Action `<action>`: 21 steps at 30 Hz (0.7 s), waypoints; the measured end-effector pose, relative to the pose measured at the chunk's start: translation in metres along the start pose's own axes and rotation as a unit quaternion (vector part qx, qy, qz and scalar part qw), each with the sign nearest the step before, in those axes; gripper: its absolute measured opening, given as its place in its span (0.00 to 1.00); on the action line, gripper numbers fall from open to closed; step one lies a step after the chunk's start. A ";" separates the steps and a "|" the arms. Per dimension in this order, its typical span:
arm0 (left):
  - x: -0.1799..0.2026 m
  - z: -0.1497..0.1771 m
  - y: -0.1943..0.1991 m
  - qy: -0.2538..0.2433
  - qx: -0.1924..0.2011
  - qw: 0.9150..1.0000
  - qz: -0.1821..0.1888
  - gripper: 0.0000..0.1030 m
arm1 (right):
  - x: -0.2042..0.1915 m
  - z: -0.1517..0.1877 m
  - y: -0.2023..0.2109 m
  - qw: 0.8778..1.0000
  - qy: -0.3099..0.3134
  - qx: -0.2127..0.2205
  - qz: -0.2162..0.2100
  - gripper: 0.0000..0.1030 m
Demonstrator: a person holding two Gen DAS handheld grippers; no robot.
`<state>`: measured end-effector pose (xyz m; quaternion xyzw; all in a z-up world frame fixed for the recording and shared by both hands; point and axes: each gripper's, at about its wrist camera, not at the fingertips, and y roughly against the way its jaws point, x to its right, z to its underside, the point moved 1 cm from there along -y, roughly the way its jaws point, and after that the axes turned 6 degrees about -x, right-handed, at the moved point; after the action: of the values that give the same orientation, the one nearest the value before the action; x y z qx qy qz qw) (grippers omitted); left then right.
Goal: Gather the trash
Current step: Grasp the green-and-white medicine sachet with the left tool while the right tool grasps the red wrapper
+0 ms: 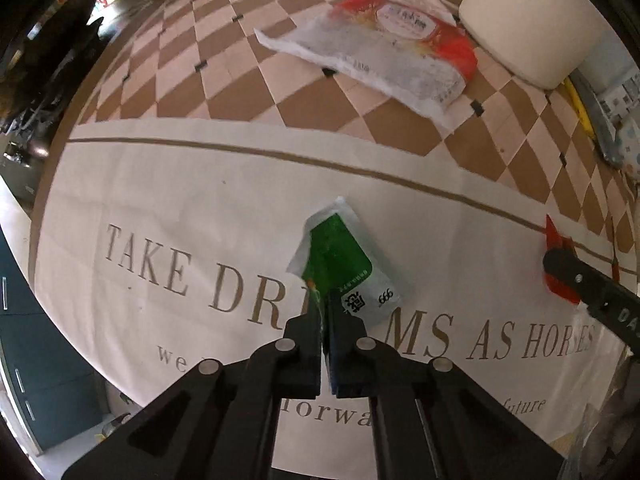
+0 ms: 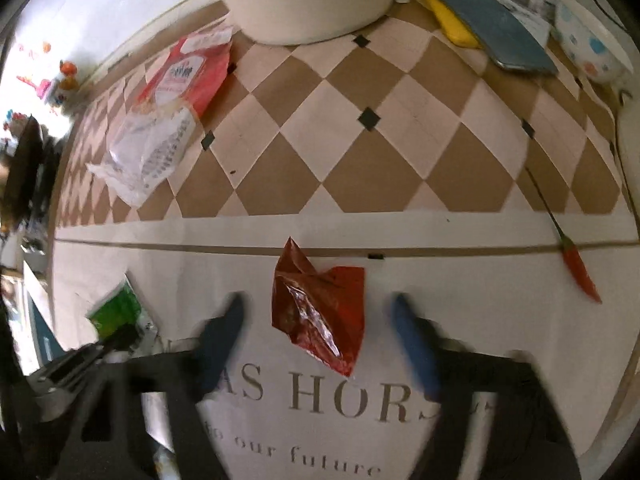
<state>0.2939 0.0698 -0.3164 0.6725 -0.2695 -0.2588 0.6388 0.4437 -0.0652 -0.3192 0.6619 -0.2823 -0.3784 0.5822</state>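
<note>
Nearest in the left wrist view, the left gripper (image 1: 322, 312) is pointing down at the tablecloth (image 1: 160, 184) w/ its jaws pressed together on the near edge of a green sachet (image 1: 340, 264) — the rest of the packet is lying flat on the cloth over the printed lettering.

To the right, the right gripper (image 2: 318, 320) is hanging over a crumpled red wrapper (image 2: 320, 312). Its blue fingers (image 2: 414, 344) are standing on either side of the wrapper w/ gaps showing, not pressing it; they're motion-blurred. The wrapper is resting on the plain cream band of the cloth, just near of the thin brown line.

Further right, on that line, a red chili (image 2: 580, 272) is lying w/ its stem pointing far.

Farther out on the brown-and-cream diamond pattern, a big red-and-white plastic bag (image 1: 384, 48) is lying flat, well apart from both grippers. Far right of it a cream container (image 1: 536, 16) is standing — beside it a yellow item (image 2: 452, 24) under a blue-grey flat item (image 2: 492, 28), then a dotted bowl (image 2: 588, 48) at the far right edge.
</note>
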 end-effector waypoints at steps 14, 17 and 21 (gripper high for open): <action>-0.038 0.014 0.080 0.028 0.100 0.994 -0.025 0.00 | -0.018 0.013 0.036 0.998 0.045 0.040 -0.024 0.30; -0.052 0.021 0.096 0.042 0.122 0.991 -0.034 0.00 | -0.027 0.018 0.051 0.996 0.059 0.053 -0.033 0.29; -0.078 0.032 0.109 0.059 0.141 0.987 -0.040 0.00 | -0.050 0.027 0.070 0.993 0.085 0.069 -0.047 0.28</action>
<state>0.2120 0.0972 -0.2085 0.7802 -0.2386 -0.2033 0.5412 0.3984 -0.0513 -0.2428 0.7426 -0.2260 -0.3274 0.5388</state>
